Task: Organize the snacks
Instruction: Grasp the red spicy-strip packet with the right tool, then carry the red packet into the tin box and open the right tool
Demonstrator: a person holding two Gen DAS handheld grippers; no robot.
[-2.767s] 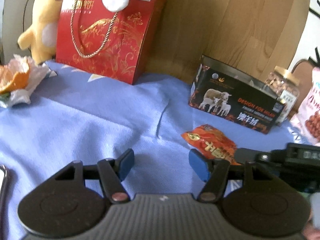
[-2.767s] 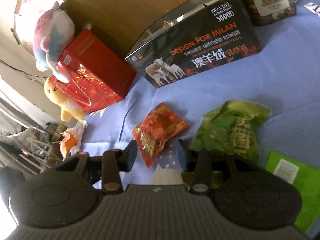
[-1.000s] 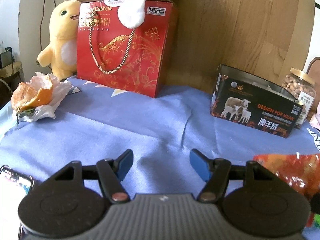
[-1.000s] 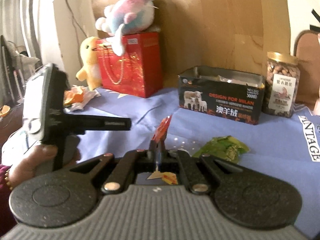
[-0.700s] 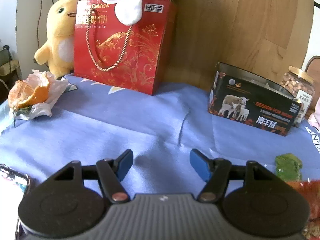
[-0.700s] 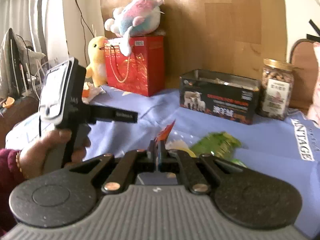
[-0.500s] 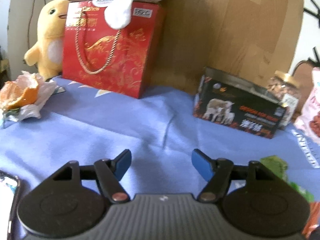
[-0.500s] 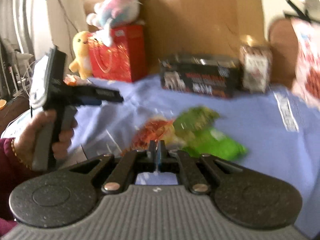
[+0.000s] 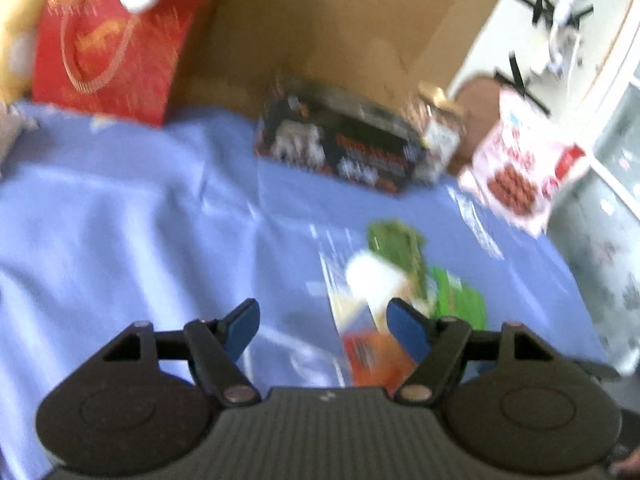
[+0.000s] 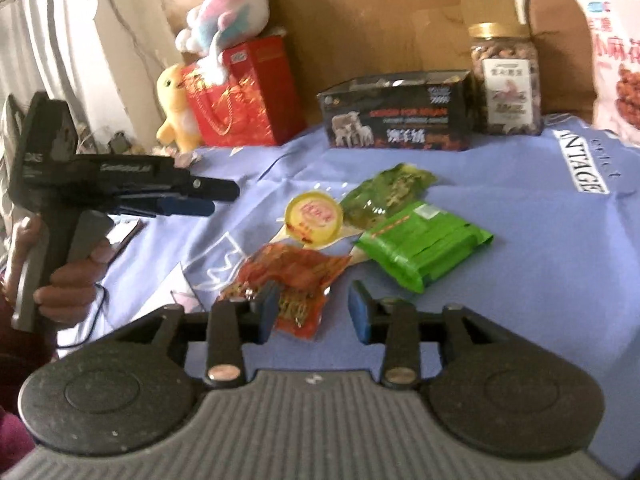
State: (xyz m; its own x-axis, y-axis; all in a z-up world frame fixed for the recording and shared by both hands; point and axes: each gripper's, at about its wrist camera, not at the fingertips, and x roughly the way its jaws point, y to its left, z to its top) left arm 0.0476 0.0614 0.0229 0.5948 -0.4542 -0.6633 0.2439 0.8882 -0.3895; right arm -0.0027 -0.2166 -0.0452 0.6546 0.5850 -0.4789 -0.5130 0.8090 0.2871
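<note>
Step in hand: release. My right gripper [image 10: 314, 312] has just set the red snack packet [image 10: 290, 280] down with the other snacks, low centre of the right wrist view.
Right jaws: have just been opening, now about half apart. The packet's near end lies between them on the blue cloth [image 10: 520, 240]; the left pad overlaps the packet's edge, contact unclear, no pinch.
Left jaws: on my left gripper [image 9: 322, 330], moderately wide and empty, hovering over the cloth, the snack pile just beyond the right-hand pad. That view is blurred.
Snack group: yellow round cup [image 10: 314, 220], dark green pouch [image 10: 386, 192] and bright green packet [image 10: 424, 246] lie near each other at frame centre, the red one just below them.
Container: black tin box [image 10: 398, 120], open-topped, upper centre, well apart from the pile; nut jar [image 10: 506, 80] just beside it on the right.
Next move, my judgement: draw the right gripper clear of the red packet, then choose the next snack. Whether the pile or the box is the goal, I cannot tell.
Risk: the pad snagging the packet on withdrawal.
</note>
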